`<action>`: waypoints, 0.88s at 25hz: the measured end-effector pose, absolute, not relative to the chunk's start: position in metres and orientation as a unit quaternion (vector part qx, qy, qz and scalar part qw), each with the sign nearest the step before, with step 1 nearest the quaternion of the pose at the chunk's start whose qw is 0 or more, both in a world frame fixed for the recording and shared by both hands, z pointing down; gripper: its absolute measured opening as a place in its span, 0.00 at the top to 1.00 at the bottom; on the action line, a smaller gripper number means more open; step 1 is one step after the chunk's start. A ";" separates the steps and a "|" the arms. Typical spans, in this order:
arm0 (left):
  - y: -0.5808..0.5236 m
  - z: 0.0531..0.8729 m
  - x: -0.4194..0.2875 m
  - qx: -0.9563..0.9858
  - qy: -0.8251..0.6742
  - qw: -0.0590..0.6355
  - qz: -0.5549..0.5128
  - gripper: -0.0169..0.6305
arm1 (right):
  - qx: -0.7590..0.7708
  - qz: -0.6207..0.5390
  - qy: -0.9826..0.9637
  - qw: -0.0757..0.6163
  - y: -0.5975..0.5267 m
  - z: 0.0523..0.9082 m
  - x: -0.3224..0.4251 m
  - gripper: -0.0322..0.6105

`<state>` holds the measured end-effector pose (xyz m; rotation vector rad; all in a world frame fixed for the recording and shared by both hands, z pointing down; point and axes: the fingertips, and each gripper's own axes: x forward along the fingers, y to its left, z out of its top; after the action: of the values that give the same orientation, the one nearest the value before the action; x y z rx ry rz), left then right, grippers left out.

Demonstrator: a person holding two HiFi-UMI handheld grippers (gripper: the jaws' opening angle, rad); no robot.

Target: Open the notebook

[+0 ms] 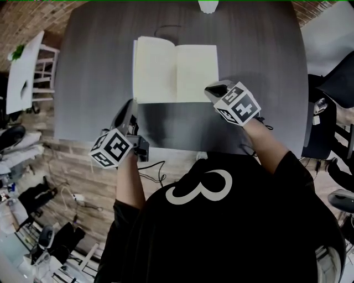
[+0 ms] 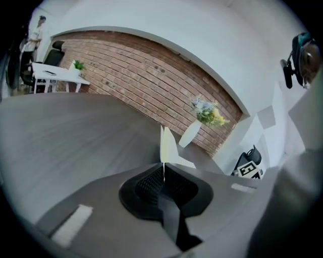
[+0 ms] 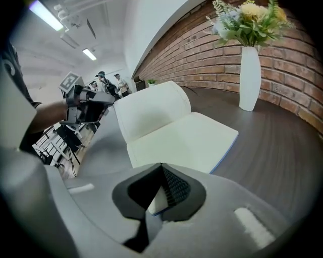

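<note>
Open notebook (image 1: pixel 166 69) on dark worktop (image 1: pixel 99 66), left claw (image 2: pixel 163 167) pinched on its left page edge, right claw (image 3: pixel 161 169) closed on its near-right corner.

A grey table (image 1: pixel 99 66) fills the middle. At its far edge stands a white vase (image 3: pixel 250 75) of yellow and pale flowers (image 3: pixel 247 17), with a brick wall (image 3: pixel 202 55) behind it. Far left, a white desk (image 1: pixel 22 72) carries a small green plant (image 1: pixel 17 52), and a white chair (image 1: pixel 45 69) stands beside it. A black chair (image 1: pixel 337 83) sits at the right of the table. Wood floor (image 1: pixel 72 160) shows near left, strewn with dark gear (image 1: pixel 33 199). Several people (image 3: pixel 108 80) stand far off under ceiling lights (image 3: pixel 45 15)
</note>
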<state>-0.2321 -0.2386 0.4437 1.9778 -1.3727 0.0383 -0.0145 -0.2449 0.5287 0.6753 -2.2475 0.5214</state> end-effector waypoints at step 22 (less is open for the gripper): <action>-0.250 0.529 -0.258 0.674 -0.569 0.159 0.442 0.89 | 0.248 0.219 -0.869 0.367 -0.246 0.526 -0.017 0.95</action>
<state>-0.2576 -0.2497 0.5288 1.9280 -1.6277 1.2643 -0.0174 -0.2462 0.5265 0.6374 -2.2332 0.5623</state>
